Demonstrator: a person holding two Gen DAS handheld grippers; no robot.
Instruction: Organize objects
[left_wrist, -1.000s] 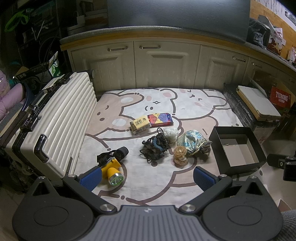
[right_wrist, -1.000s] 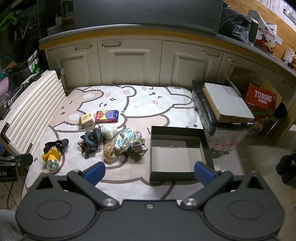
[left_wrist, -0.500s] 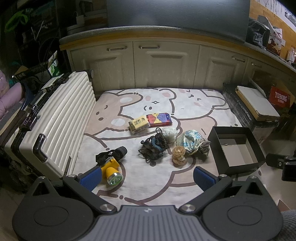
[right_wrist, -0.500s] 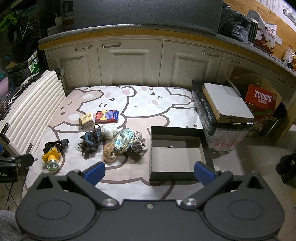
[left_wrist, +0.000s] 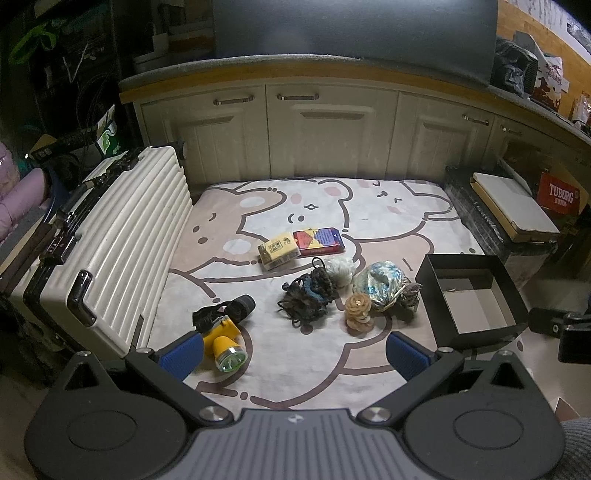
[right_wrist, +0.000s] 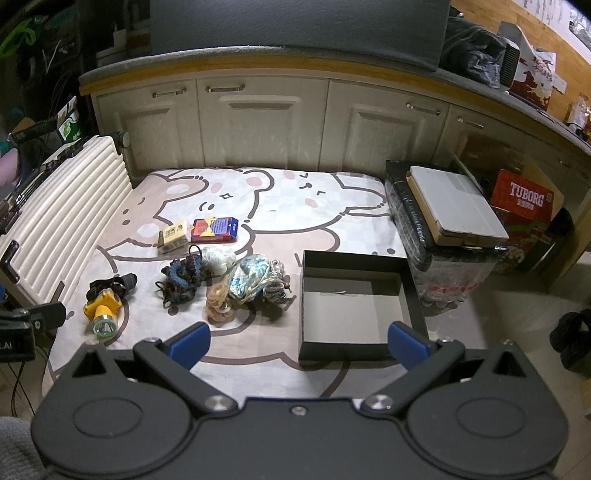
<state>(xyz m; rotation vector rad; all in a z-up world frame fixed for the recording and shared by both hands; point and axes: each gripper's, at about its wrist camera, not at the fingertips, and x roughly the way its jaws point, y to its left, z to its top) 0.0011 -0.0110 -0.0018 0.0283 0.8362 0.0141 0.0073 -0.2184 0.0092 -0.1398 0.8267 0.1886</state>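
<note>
On a bear-print mat (left_wrist: 369, 206) lie a yellow headlamp (left_wrist: 223, 339), a dark hair-tie bundle (left_wrist: 306, 291), a white scrunchie (left_wrist: 341, 267), a beige flower clip (left_wrist: 357, 308), a blue patterned pouch (left_wrist: 380, 284), a yellow box (left_wrist: 279, 249) and a red-blue box (left_wrist: 319, 240). An empty black box (left_wrist: 472, 299) sits at the mat's right; it also shows in the right wrist view (right_wrist: 354, 302). My left gripper (left_wrist: 293, 354) is open and empty above the mat's near edge. My right gripper (right_wrist: 297, 339) is open and empty, near the black box.
A white ribbed suitcase (left_wrist: 110, 240) lies along the mat's left side. Cream cabinets (left_wrist: 332, 129) stand behind. A black wrapped crate with a white board (right_wrist: 450, 214) and a red Tuborg carton (right_wrist: 524, 199) stand at the right.
The left gripper has drifted slightly; the scene shifts a little in its view. The right gripper has not visibly moved. No object moved.
</note>
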